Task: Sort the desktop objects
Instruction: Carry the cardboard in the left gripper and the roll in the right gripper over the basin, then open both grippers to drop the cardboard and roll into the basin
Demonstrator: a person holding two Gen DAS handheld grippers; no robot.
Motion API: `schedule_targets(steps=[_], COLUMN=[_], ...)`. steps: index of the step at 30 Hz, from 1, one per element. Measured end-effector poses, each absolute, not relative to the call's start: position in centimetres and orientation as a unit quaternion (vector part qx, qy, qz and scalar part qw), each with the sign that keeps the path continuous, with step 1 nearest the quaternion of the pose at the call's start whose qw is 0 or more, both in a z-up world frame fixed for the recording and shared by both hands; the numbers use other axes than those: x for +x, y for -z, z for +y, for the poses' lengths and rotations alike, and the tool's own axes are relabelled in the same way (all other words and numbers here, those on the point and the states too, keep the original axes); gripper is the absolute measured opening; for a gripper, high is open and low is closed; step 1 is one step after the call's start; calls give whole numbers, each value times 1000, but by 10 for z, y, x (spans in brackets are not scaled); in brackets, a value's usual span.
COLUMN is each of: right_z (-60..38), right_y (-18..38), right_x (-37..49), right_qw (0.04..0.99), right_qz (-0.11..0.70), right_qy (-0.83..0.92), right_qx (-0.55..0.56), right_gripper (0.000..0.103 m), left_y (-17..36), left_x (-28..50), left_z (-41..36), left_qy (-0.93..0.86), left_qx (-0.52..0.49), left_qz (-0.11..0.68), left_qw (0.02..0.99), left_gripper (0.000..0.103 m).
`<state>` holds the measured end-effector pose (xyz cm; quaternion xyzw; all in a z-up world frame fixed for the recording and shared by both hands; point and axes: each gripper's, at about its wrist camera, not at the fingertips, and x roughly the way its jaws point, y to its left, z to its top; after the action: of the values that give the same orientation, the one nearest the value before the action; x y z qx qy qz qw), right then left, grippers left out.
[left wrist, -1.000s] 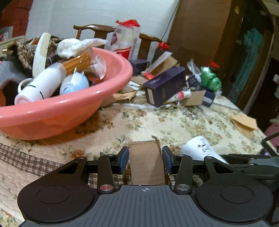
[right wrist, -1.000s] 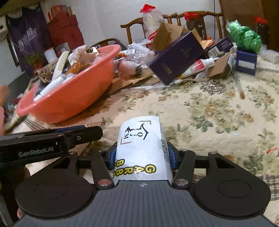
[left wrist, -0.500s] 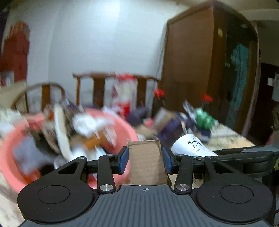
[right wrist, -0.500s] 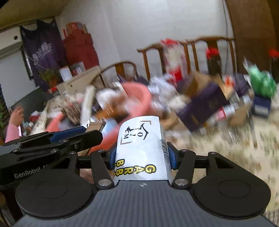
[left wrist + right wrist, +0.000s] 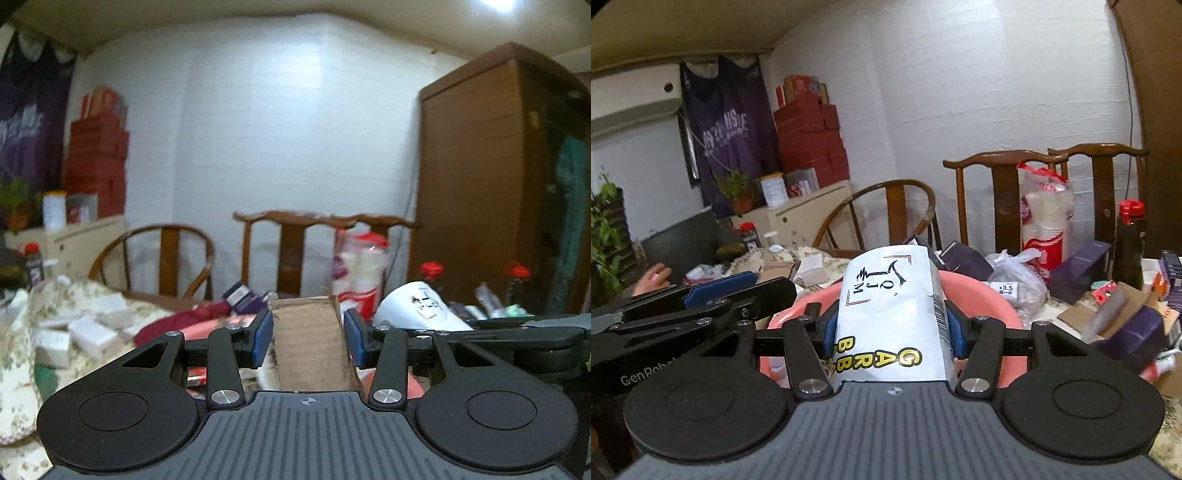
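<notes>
my left gripper (image 5: 308, 341) grasps a cardboard piece (image 5: 312, 350); my right gripper (image 5: 892, 328) grasps a white paper cup (image 5: 890, 314), pink basin (image 5: 982, 295) at 12 o'clock.

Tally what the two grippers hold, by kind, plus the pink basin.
Cardboard piece, clamped in left gripper: 1
White printed package, clamped in right gripper: 1
Pink basin, beneath the package: 1
Total: 3
</notes>
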<state>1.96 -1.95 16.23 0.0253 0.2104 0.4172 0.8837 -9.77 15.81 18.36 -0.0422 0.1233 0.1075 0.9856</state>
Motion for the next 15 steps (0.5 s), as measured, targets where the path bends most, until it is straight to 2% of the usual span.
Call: schedule_targets(steps=[15], right_z=[39], right_y=[-114], right_x=[39], right_qw=[882], right_qz=[261], right_qy=[-392], right_qx=[-20], right_gripper=[60], left_y=[-137], left_x=[-69], left_z=[204], left_qy=[-121], left_qx=[-70], left_qz=[180], left_qw=[974], left_gripper=[43])
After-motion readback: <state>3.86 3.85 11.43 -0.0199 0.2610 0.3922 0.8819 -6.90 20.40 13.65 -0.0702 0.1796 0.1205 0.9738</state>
